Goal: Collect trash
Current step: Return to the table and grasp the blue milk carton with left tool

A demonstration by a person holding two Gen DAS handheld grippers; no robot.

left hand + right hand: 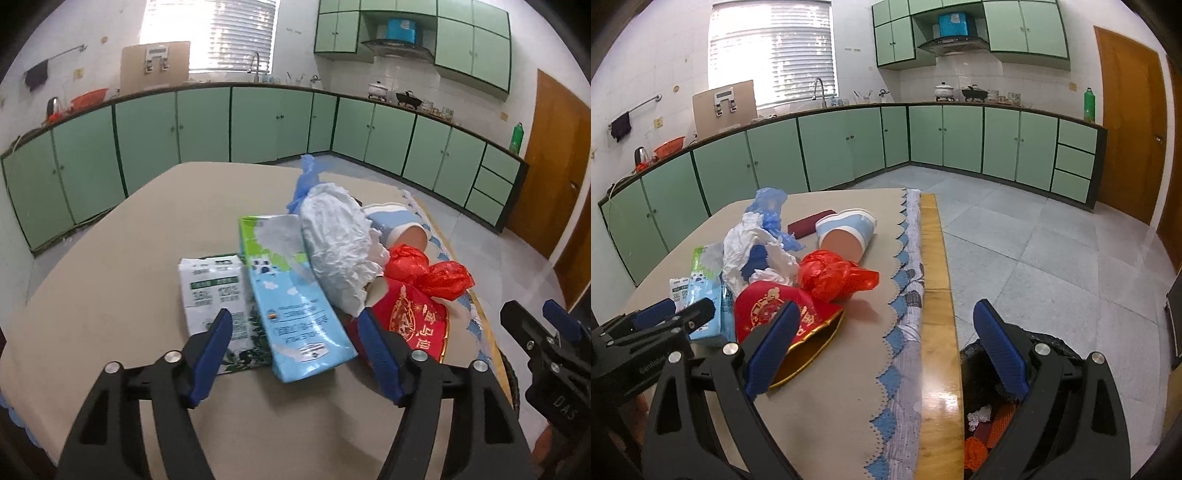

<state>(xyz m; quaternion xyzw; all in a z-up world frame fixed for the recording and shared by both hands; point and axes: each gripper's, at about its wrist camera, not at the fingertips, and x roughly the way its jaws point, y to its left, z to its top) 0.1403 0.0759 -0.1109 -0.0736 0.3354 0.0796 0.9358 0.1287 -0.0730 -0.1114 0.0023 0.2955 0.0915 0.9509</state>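
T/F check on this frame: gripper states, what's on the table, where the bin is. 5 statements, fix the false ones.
1. Both hand-held grippers are open and hold nothing. True: the left hand-held gripper and the right hand-held gripper both show spread, empty jaws.
2. The blue milk carton stands upright. False: it lies flat on the table.
3. The paper cup lies on its side. True.
4. The red plastic bag is already in the trash bin. False: it lies on the table, beside the red paper cup.
5. The trash bin sits on the table. False: it is below the table's edge, at the right, with trash inside.
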